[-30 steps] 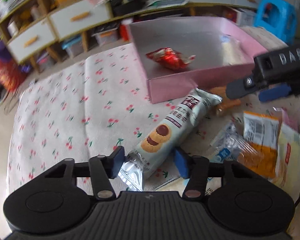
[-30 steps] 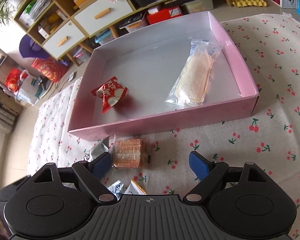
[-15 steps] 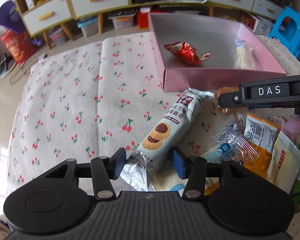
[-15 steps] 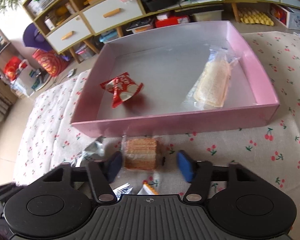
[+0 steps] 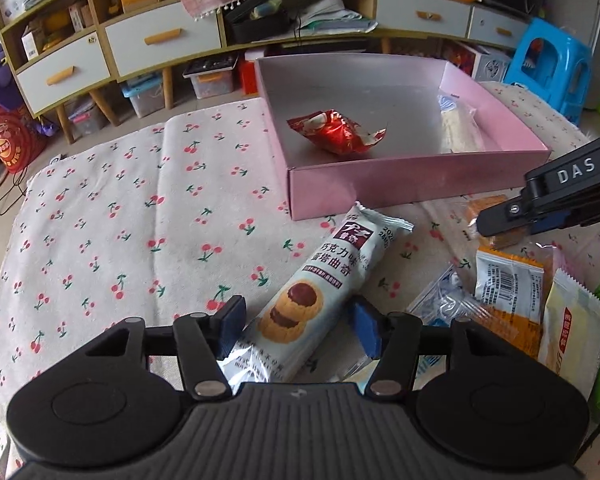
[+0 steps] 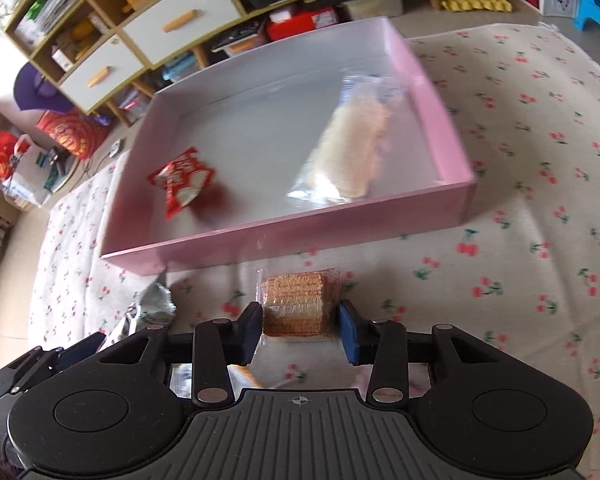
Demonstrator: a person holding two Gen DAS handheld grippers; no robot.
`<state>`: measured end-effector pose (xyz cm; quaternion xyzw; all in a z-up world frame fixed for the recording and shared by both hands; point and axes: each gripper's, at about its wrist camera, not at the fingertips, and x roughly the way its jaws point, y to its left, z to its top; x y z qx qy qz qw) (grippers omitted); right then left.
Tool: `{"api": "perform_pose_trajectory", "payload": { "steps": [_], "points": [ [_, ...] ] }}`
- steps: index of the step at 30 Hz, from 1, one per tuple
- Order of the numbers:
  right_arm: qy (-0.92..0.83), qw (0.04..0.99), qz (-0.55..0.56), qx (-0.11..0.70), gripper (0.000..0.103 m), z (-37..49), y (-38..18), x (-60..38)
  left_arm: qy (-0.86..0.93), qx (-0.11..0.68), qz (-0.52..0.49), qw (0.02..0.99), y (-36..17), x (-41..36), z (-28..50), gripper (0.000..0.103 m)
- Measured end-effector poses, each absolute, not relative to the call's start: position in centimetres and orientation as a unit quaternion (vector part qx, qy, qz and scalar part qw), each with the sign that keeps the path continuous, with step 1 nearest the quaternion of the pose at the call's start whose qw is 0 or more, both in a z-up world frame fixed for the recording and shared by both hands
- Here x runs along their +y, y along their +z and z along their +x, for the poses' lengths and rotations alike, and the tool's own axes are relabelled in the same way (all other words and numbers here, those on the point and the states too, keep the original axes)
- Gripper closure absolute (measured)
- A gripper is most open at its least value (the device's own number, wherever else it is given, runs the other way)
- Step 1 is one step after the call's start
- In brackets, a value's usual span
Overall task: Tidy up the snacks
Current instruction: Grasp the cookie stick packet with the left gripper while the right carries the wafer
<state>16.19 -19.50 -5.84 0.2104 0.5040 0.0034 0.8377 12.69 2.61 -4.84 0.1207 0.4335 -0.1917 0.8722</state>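
Straddling a long silver-grey biscuit packet printed with chocolate tart cookies (image 5: 328,284), the left gripper (image 5: 298,324) sits at lower centre of the left wrist view. Its jaws are opening; the left blue pad touches the packet's crimped edge, the right pad stands just clear of it. Packet lies diagonally on the cherry-print cloth (image 5: 120,216), its far end near the front wall of the shallow pink cardboard box (image 5: 380,184).

Right wrist view, lower centre: the right gripper (image 6: 300,326) has its jaws closing around a small clear-wrapped stack of orange-brown wafers (image 6: 296,304). Both blue pads sit against the wrapper's sides. Wafers rest on the cloth just below the box's front wall.

Inside the box: a crumpled red foil snack packet (image 6: 182,182) at left, a long clear bag of pale cake (image 6: 352,152) along the right side; view blurred.

Right edge of the left wrist view: an orange-and-white sachet (image 5: 508,284), a pale yellow packet (image 5: 572,324) and a clear plastic wrapper (image 5: 444,300) lie bunched together.
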Motion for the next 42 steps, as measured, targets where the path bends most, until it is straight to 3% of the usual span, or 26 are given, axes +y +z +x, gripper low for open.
{"api": "perform_pose_trajectory", "payload": {
  "steps": [9,17,25,42],
  "points": [
    [-0.01,0.828,0.226,0.513,0.064,15.4,-5.8,-22.2,-0.173,0.471,0.11,0.858,-4.4,2.1,13.0,0.063],
    [-0.007,0.815,0.251,0.522,0.064,14.8,-5.6,-24.1,-0.171,0.51,0.016,0.843,-3.7,3.6,13.2,0.072],
    [0.007,0.802,0.302,0.515,0.065,14.2,-5.0,-26.0,-0.178,0.524,-0.058,0.831,-3.0,4.7,13.1,0.074],
    [0.031,0.802,0.373,0.466,0.065,14.8,-2.4,-28.3,-0.197,0.493,-0.094,0.842,-0.6,2.9,12.8,0.074]
  ]
}}
